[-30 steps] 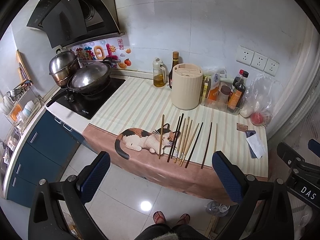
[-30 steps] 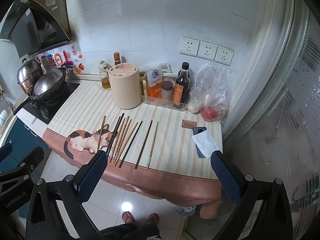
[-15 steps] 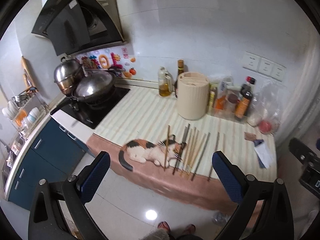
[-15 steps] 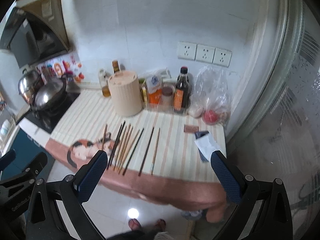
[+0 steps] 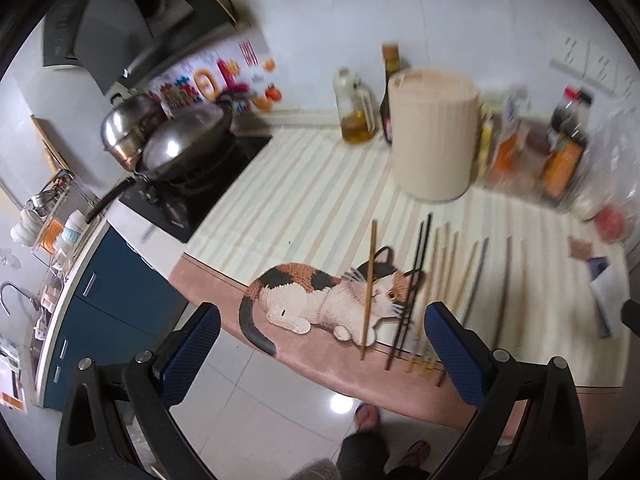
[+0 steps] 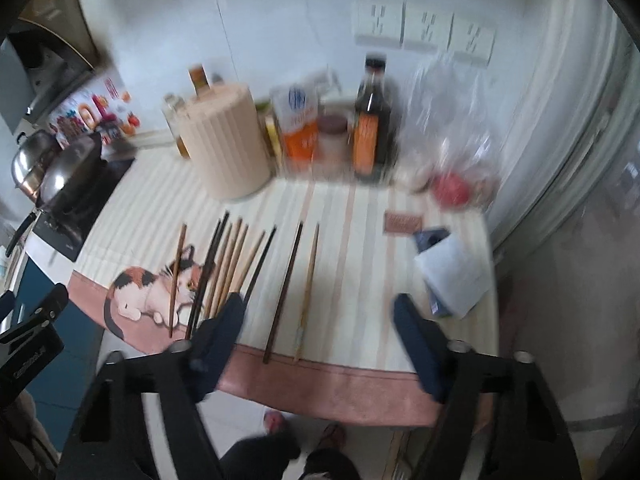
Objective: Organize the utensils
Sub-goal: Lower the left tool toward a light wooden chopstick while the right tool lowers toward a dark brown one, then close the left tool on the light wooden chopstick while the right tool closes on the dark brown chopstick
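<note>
Partly | chopsticks point(image 6: 230, 268) ends hidden | right gripper point(image 6: 320, 316) gaping, blurred

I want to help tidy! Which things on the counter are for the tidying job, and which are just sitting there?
For the job:
chopsticks lying in a row
beige holder behind them

Just sitting there:
oil bottle
dark sauce bottle
wok
steel pot
white paper
</note>
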A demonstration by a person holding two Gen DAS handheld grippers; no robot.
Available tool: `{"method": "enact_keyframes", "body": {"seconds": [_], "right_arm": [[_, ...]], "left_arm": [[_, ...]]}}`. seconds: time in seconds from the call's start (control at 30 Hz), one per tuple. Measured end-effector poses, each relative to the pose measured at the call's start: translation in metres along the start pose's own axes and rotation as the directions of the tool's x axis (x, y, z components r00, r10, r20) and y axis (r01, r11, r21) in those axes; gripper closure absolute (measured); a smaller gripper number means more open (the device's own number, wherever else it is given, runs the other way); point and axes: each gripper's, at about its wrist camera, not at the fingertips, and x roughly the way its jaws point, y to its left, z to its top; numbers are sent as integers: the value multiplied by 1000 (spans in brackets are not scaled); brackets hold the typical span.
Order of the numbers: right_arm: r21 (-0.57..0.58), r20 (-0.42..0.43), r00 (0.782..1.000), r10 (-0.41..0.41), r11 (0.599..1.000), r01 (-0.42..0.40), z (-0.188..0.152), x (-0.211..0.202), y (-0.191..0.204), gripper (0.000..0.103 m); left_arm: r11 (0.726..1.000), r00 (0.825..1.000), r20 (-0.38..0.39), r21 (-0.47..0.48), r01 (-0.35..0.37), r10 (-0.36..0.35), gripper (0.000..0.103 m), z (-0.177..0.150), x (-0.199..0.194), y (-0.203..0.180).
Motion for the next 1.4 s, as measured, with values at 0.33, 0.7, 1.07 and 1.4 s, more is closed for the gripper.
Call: {"method": "enact_keyframes", "body": {"seconds": [0.33, 0.7, 1.07, 1.4], "right_arm": [[136, -226, 968, 106, 988, -76, 12, 149, 17, 56], [155, -373, 928, 18, 987, 44, 27, 257, 32, 56], [104, -397, 916, -58, 989, 107, 34, 285, 51, 82], [32, -404, 908, -111, 990, 135, 29, 292, 76, 97]], "left_arm": [[995, 965, -247, 31, 96, -86, 14, 13, 150, -5], [982, 915, -372, 48, 185, -154, 25, 27, 239, -32], [969, 911, -364, 74, 235, -193, 84, 44, 255, -49], [969, 918, -348, 86, 232, -189, 96, 42, 252, -51]]}}
